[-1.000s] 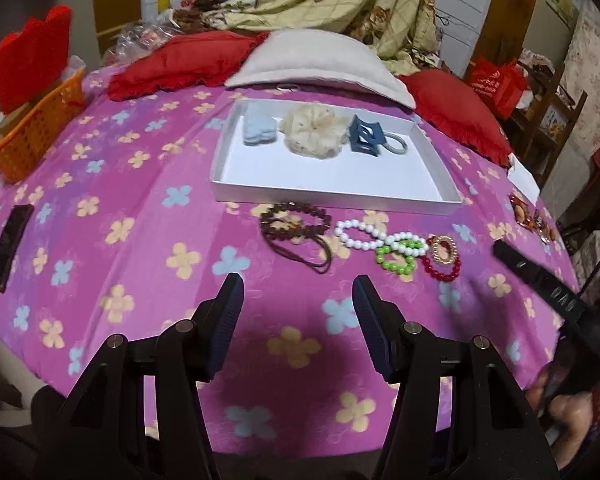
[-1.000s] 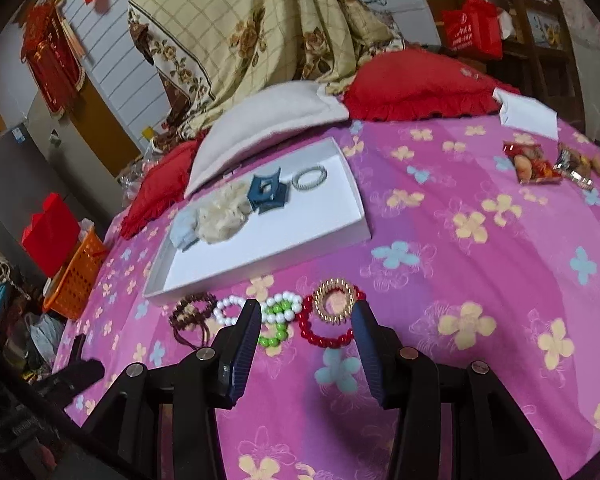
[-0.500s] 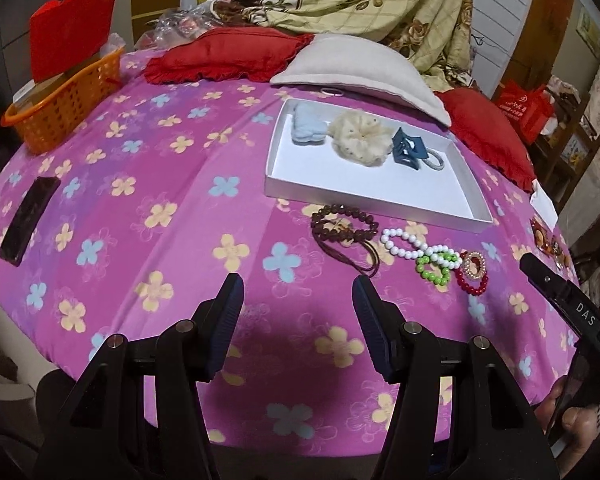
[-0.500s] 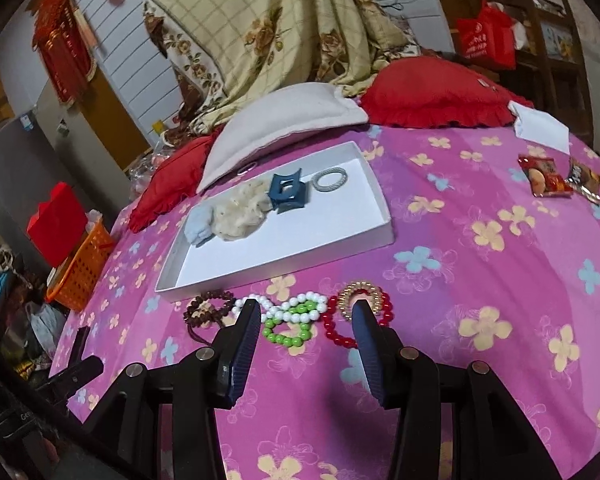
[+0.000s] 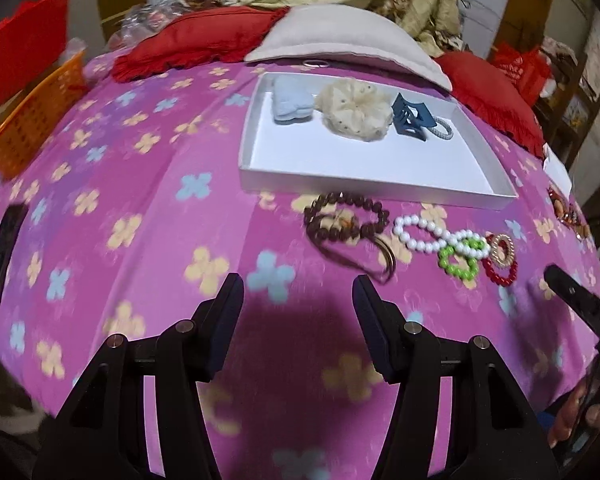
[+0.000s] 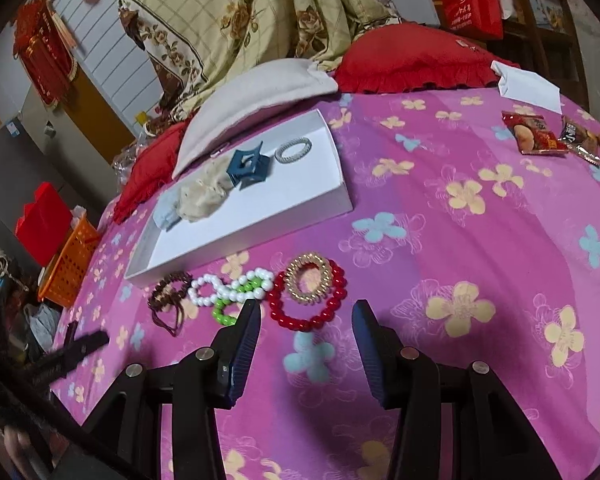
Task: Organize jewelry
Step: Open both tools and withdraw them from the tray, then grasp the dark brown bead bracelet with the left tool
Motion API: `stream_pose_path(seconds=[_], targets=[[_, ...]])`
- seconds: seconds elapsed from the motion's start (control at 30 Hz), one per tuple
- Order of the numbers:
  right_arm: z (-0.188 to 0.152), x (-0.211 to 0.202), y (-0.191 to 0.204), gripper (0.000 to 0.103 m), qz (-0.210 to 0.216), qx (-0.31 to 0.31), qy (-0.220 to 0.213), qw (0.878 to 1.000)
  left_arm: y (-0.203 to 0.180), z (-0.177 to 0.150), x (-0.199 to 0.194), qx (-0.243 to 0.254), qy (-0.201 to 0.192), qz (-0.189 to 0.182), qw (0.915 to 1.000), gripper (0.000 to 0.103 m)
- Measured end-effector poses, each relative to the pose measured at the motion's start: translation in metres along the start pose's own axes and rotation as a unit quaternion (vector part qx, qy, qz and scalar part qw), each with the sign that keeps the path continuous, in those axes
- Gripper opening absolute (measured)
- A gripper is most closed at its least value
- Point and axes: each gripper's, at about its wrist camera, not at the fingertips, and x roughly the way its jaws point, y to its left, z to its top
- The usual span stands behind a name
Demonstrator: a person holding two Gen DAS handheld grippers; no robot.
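A white tray (image 5: 260, 168) on the pink flowered bedspread holds a pale blue piece, a cream scrunchie (image 5: 354, 110), a blue claw clip (image 5: 410, 118) and a silver hair tie (image 6: 294, 150). In front of it lie a brown bead bracelet (image 5: 346, 220), a white one (image 5: 424, 234), a green one (image 5: 460, 258), a gold spiral tie (image 6: 290, 280) and a red bead bracelet (image 6: 296, 322). My left gripper (image 5: 298, 296) hangs open and empty, short of the brown beads. My right gripper (image 6: 305, 308) is open, its tips flanking the near side of the red bracelet.
An orange basket (image 5: 28, 120) stands at the bed's left edge and a flat black object (image 5: 2, 254) lies nearer. Red and white pillows (image 5: 340, 40) line the back. Snack packets (image 6: 540, 136) and a white packet (image 6: 528, 86) lie at the right.
Both grippers have sunk closer to the bedspread. The row of bracelets looks larger in each view, and the red bracelet now sits between the right fingertips. Neither pair of jaws has changed.
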Motion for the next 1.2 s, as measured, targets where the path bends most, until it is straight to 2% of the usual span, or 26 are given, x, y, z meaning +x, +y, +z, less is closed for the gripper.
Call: stream_pose_path(seconds=[0.23, 0.27, 0.33, 0.37, 0.4, 0.43, 0.47, 0.5, 0.63, 0.73, 0.97, 1.13, 1.2], targets=[[-0.002, 0.008, -0.001, 0.045, -0.008, -0.012, 0.008, 1.000, -0.010, 0.038, 0.056, 0.016, 0.028, -0.026, 0.9991, 0.056], [-0.002, 0.008, -0.001, 0.045, -0.010, -0.014, 0.008, 1.000, -0.010, 0.043, 0.064, 0.014, 0.032, -0.028, 0.9990, 0.053], [-0.002, 0.009, 0.000, 0.045, -0.010, -0.017, 0.009, 1.000, -0.010, 0.050, 0.077, 0.014, 0.041, -0.025, 0.9988, 0.045], [-0.002, 0.010, 0.001, 0.045, -0.009, -0.018, 0.010, 1.000, -0.011, 0.052, 0.082, 0.016, 0.044, -0.022, 0.9986, 0.038], [-0.003, 0.010, 0.003, 0.045, -0.009, -0.020, 0.011, 1.000, -0.011, 0.053, 0.086, 0.017, 0.048, -0.020, 0.9985, 0.027], [-0.003, 0.011, 0.004, 0.045, -0.008, -0.022, 0.012, 1.000, -0.011, 0.054, 0.087, 0.018, 0.043, -0.024, 0.9986, 0.023], [-0.003, 0.012, 0.006, 0.045, -0.007, -0.024, 0.014, 1.000, -0.012, 0.055, 0.088, 0.022, 0.048, -0.016, 0.9985, 0.012], [-0.004, 0.013, 0.007, 0.045, -0.006, -0.025, 0.015, 1.000, -0.012, 0.055, 0.088, 0.026, 0.051, -0.008, 0.9983, 0.009], [-0.006, 0.014, 0.015, 0.045, 0.000, -0.035, 0.020, 0.999, 0.003, 0.044, 0.078, 0.014, 0.048, 0.007, 0.9987, 0.007], [-0.008, 0.014, 0.022, 0.045, 0.010, -0.046, 0.024, 0.999, 0.024, 0.028, 0.065, 0.004, 0.044, 0.032, 0.9985, 0.007], [0.001, 0.038, 0.056, 0.045, 0.059, -0.092, 0.064, 0.992, 0.082, -0.006, 0.034, -0.061, 0.044, 0.006, 0.9971, 0.007], [0.015, 0.068, 0.089, 0.045, 0.049, -0.162, 0.085, 0.982, 0.089, -0.010, 0.028, -0.061, 0.028, 0.005, 0.9978, 0.007], [0.019, 0.083, 0.100, 0.045, 0.046, -0.191, 0.102, 0.975, 0.090, -0.012, 0.030, -0.060, 0.027, -0.007, 0.9978, 0.008]])
